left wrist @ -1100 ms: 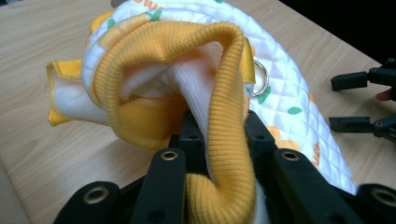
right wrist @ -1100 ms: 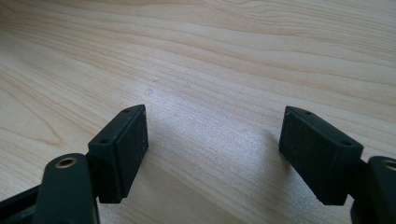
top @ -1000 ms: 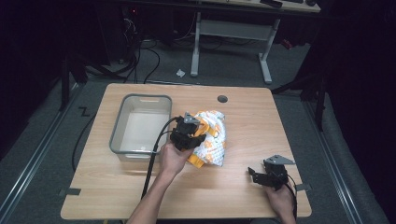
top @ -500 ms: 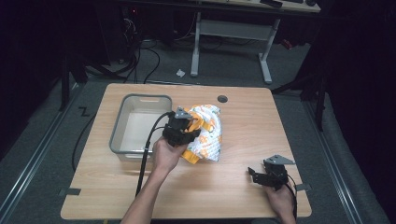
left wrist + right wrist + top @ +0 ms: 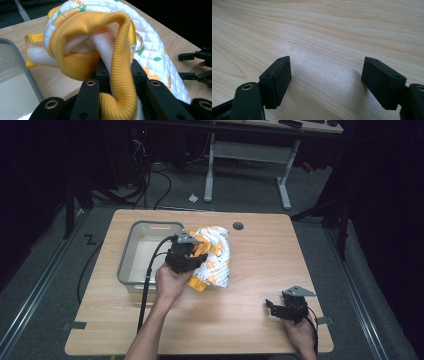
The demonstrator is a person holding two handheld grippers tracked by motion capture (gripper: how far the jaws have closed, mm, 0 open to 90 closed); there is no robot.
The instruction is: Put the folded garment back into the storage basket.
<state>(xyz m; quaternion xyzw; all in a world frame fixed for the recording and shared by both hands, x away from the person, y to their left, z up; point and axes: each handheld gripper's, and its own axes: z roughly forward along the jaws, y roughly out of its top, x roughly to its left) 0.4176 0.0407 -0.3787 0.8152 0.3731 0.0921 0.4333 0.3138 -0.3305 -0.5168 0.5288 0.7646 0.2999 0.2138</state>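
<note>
- Left gripper clamped on the garment's orange ribbed hem; in the left gripper view the fabric is pinched between the jaws.
- Garment: white quilted, orange trim, bunched, near table centre, just beside the bin's right wall.
- Long axis runs far edge to near edge, slightly tilted; the gripped end points toward the bin.
- Right gripper near the near-right corner, jaws wide, nothing between, low over bare wood.
- Grippers well apart.

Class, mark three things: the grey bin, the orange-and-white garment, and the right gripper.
grey bin (image 5: pixel 131 254), high view, on its left wall.
orange-and-white garment (image 5: pixel 120 50), left gripper view, on its orange ribbed cuff.
right gripper (image 5: pixel 325 82), right gripper view, midway between its open jaws.
</note>
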